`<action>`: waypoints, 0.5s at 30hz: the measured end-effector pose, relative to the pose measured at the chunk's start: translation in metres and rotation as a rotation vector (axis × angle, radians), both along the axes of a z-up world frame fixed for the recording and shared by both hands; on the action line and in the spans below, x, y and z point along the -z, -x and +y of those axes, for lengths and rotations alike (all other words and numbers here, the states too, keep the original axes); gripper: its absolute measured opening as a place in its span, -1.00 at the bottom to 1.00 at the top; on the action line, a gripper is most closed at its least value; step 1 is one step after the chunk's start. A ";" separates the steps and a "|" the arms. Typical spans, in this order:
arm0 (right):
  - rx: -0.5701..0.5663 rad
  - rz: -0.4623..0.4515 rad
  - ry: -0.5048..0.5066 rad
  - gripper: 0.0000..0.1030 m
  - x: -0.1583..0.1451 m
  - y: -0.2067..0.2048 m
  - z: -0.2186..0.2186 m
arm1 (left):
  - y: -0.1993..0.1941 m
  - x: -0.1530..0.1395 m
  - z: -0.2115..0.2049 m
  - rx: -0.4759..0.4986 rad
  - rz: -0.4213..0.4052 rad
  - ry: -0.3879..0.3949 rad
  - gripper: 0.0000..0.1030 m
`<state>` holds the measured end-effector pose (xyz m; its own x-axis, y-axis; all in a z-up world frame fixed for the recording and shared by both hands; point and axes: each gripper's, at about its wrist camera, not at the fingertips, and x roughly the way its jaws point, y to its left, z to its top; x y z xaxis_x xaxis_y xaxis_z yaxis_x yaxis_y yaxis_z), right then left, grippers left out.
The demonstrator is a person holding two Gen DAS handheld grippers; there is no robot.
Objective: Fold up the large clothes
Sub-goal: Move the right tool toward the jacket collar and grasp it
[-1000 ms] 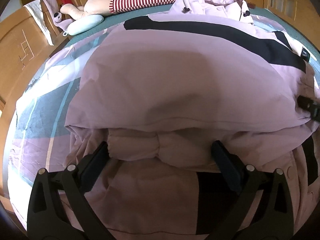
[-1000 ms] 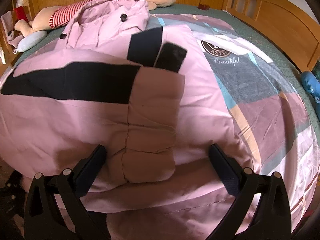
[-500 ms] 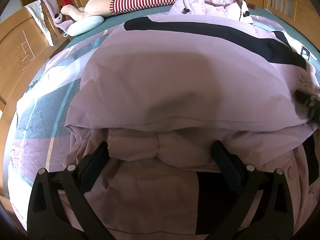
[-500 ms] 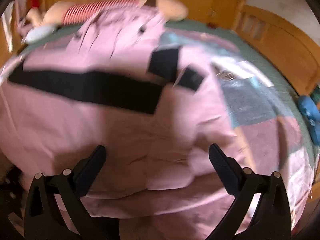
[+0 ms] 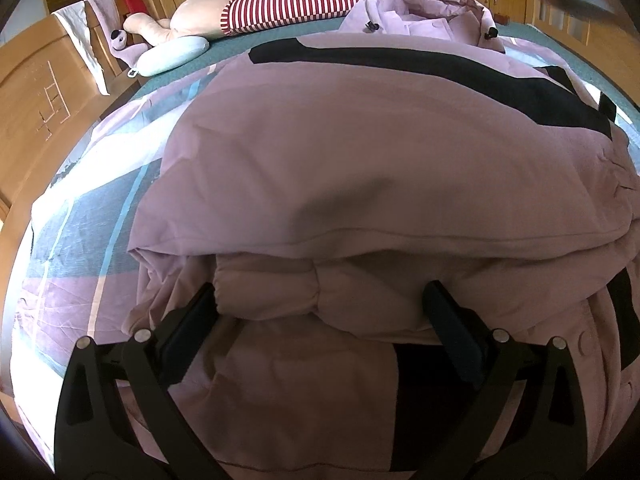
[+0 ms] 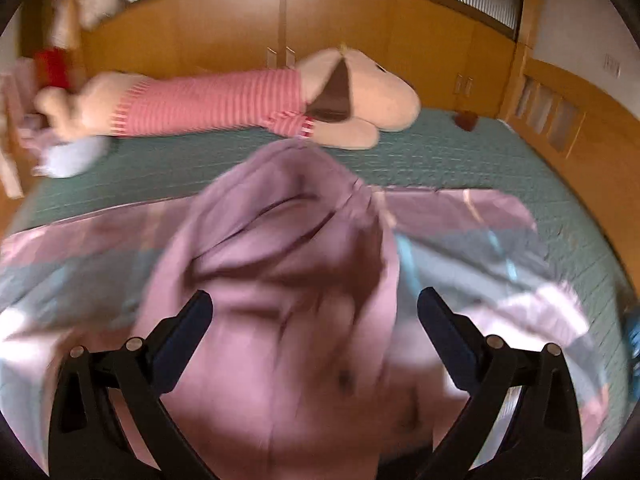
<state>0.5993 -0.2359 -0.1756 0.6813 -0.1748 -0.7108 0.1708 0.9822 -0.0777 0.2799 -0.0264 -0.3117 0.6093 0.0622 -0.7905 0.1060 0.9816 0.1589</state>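
A large lilac padded jacket (image 5: 360, 168) with a black band lies spread on the bed, its hood (image 5: 424, 12) at the far end. My left gripper (image 5: 320, 304) is open, its jaws on either side of a puffy folded sleeve cuff (image 5: 280, 292) at the jacket's near hem. In the blurred right wrist view, my right gripper (image 6: 314, 308) is open above the jacket's hood (image 6: 296, 232), jaws wide apart and holding nothing.
A patterned lilac, grey and blue quilt (image 5: 88, 216) lies under the jacket on a green bedspread (image 6: 460, 160). A long plush dog in a red striped shirt (image 6: 224, 100) and a pale blue pillow (image 5: 172, 56) lie at the bed's head. Wooden bed frame and cupboards surround.
My right gripper has swept fast from the jacket's lower sleeve up towards the hood, and its view is blurred. My left gripper has stayed still and open.
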 end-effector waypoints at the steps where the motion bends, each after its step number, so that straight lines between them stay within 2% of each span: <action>1: 0.048 0.029 0.053 0.97 0.009 -0.032 -0.005 | 0.001 0.000 0.001 0.002 -0.001 0.009 0.96; 3: 0.171 0.086 0.153 0.97 0.031 -0.075 -0.021 | 0.001 0.001 0.004 0.007 -0.002 0.024 0.96; 4: 0.229 0.105 0.152 0.97 0.041 -0.089 -0.034 | 0.001 0.001 0.005 0.008 -0.003 0.032 0.96; 6: 0.282 0.092 0.043 0.88 0.062 -0.104 -0.054 | 0.001 0.003 0.005 0.006 -0.015 0.032 0.96; 7: 0.288 0.090 -0.004 0.45 0.073 -0.107 -0.059 | 0.001 0.004 0.003 0.006 -0.024 0.018 0.96; 8: 0.295 0.148 0.006 -0.35 0.087 -0.113 -0.059 | 0.003 0.005 0.000 0.008 -0.038 -0.003 0.96; 9: 0.297 0.192 0.040 -0.73 0.095 -0.119 -0.057 | 0.004 0.005 -0.001 0.010 -0.043 -0.009 0.96; 10: 0.277 0.193 0.045 -0.89 0.097 -0.116 -0.055 | 0.003 0.005 -0.001 0.011 -0.042 -0.006 0.96; 12: 0.237 0.063 0.002 -0.93 0.073 -0.090 -0.049 | 0.001 0.005 0.001 0.010 -0.033 0.009 0.96; 15: 0.120 -0.159 -0.071 -0.93 0.005 -0.026 -0.035 | 0.000 0.003 0.001 0.008 -0.031 0.003 0.96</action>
<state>0.6252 -0.2714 -0.1802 0.7634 -0.2150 -0.6091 0.2916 0.9561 0.0279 0.2795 -0.0256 -0.3148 0.6338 0.0549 -0.7716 0.1090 0.9812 0.1593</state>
